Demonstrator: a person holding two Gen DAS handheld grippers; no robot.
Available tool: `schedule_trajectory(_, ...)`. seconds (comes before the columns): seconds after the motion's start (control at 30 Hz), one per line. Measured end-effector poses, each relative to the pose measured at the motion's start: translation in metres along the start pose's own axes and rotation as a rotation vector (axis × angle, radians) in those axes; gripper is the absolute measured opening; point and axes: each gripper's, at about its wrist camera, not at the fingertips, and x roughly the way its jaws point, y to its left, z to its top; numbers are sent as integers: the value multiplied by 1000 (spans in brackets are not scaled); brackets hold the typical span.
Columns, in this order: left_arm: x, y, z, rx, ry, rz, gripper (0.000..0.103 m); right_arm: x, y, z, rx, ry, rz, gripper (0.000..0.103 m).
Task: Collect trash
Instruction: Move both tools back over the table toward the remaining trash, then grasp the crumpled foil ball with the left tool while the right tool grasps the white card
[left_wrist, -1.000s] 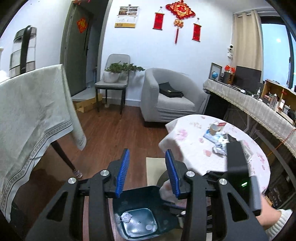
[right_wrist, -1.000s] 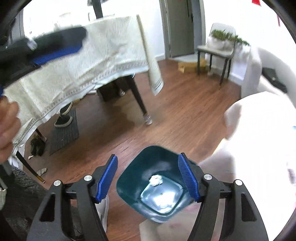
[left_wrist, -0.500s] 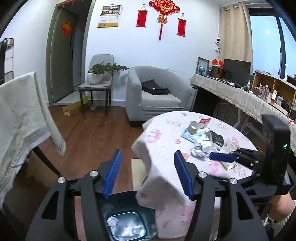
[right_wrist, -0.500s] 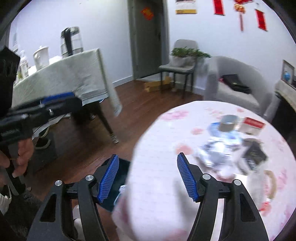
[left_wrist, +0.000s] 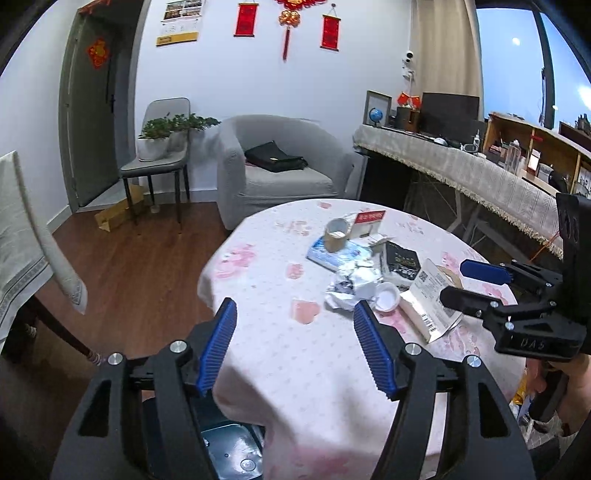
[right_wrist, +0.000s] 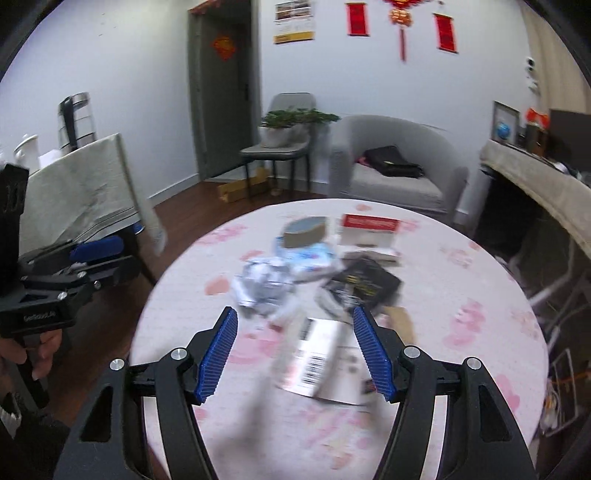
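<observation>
1. White walls with red hanging decorations stand behind a round bench (left_wrist: 258, 332) that wears a pale cloth with pink flowers.
2. Trash sits in a heap on the bench top, at about 1 o'clock from the left tongs (left_wrist: 293, 345) in the left wrist view.
3. In the heap there is crumpled foil paper (left_wrist: 351, 286), and a small white cup (left_wrist: 386, 297) touches it at its 3 o'clock side.
4. A roll of tape (left_wrist: 337, 234) lies on a blue packet (left_wrist: 332, 256) at 12 o'clock from the foil.
5. A red and white box (left_wrist: 369, 221) is just beside the tape, and a black packet (left_wrist: 400, 262) lies at 3 o'clock from the blue packet.
6. A white paper bag with a barcode (left_wrist: 430, 299) lies flat on the cloth at the 3 o'clock end of the heap.
7. The left tongs have just been opening. They are released, and only cloth shows between the blue pads.
8. The right tongs (right_wrist: 293, 349) are released too, with a wide gap. The barcode bag (right_wrist: 314, 358) shows in the gap, but the pads do not touch it. This view is blurry.
9. A dark blue bin (left_wrist: 232, 450) stands on the floor, low at 6 o'clock in the left wrist view, partly under the hanging cloth.
10. A grey armchair (left_wrist: 280, 166) with a black bag on it stands at 12 o'clock, past the bench.
11. A chair with a potted plant (left_wrist: 159, 140) stands at 11 o'clock by a dark door.
</observation>
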Motion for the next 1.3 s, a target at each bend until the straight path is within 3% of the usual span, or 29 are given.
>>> schedule_trajectory(0.47,62,-29,9,46,66,-90,76,51,-28,-14,96,193,55,38)
schedule_trajectory(0.77,99,-36,13,40,125,-80,76,59,-36,-6,44,221,43,24)
schedule_trajectory(1.03,114,-34,18,8,150,-105,76,64,-35,-1,4,240,49,19)
schedule_trajectory(1.3,121,-43,18,26,175,-147,52,62,-35,2,11,239,78,5)
